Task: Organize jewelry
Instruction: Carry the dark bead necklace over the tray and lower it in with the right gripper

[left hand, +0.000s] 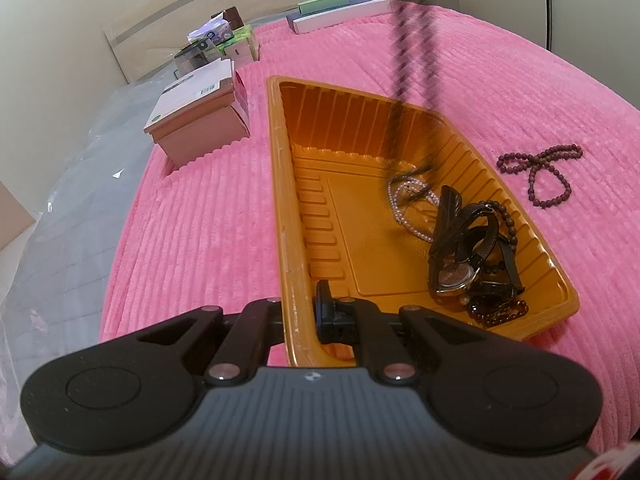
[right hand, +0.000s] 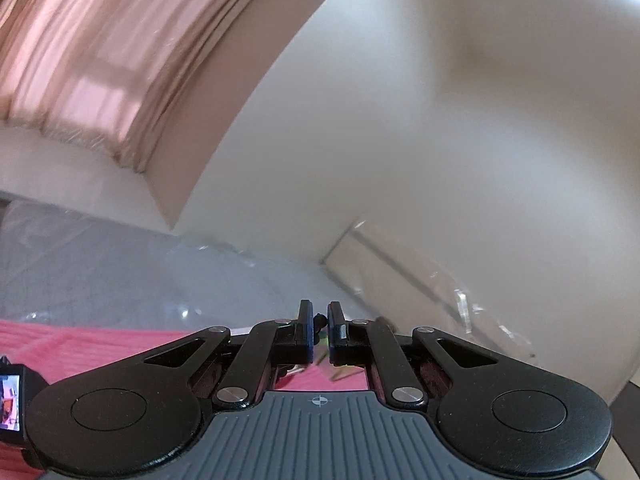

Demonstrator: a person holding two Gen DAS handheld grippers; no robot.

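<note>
A blurred dark bead string [left hand: 404, 80] is hung above the orange tray [left hand: 280, 184] on the pink bed [left hand: 200, 220]. Perhaps its top [right hand: 319, 319] is pinched by the right tongs [right hand: 319, 326]. The tray's wall is squeezed by the left tongs [left hand: 306, 308]. Purple beads [left hand: 540, 172] are left beside the tray.

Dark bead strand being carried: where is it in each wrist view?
Left wrist: dark bead strand hangs blurred from the top edge, upper right of centre, down into the orange tray.
Right wrist: only a dark bit shows, pinched in the right gripper, lower centre.
Shared landmark: pink blanket, bottom left in the right view.
</note>
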